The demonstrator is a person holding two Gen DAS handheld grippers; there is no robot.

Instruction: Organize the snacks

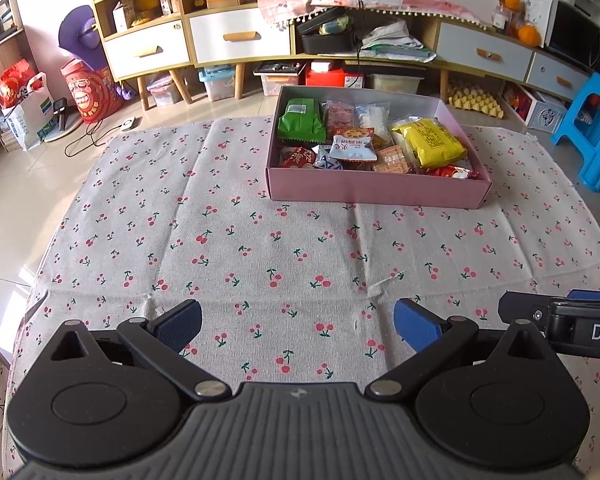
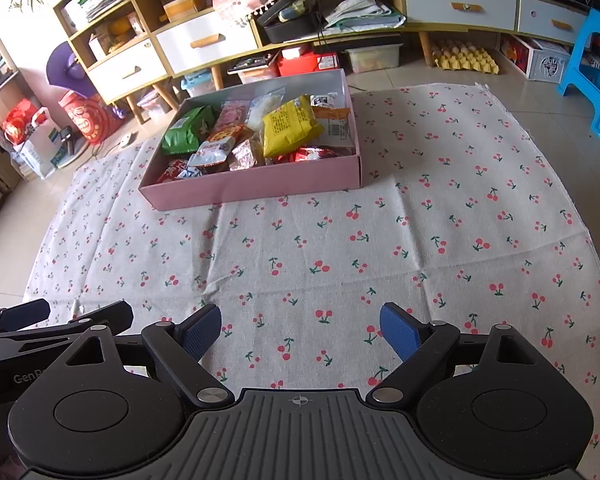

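Note:
A pink box point(image 1: 376, 191) sits at the far side of the cherry-print cloth point(image 1: 260, 240). It holds several snack packs, among them a green pack point(image 1: 302, 120), a yellow pack point(image 1: 432, 140) and a white-blue pack point(image 1: 352, 149). It also shows in the right wrist view point(image 2: 256, 184), far left, with the yellow pack point(image 2: 290, 128) and green pack point(image 2: 188, 130). My left gripper point(image 1: 298, 326) is open and empty, low over the near cloth. My right gripper point(image 2: 300, 330) is open and empty, just right of the left one.
The cloth point(image 2: 420, 240) covers a low table. Beyond it stand a wooden cabinet with white drawers point(image 1: 240, 36), storage bins, a red bag point(image 1: 90, 92) and a blue stool point(image 1: 596, 128). The right gripper's side shows in the left wrist view point(image 1: 560, 320).

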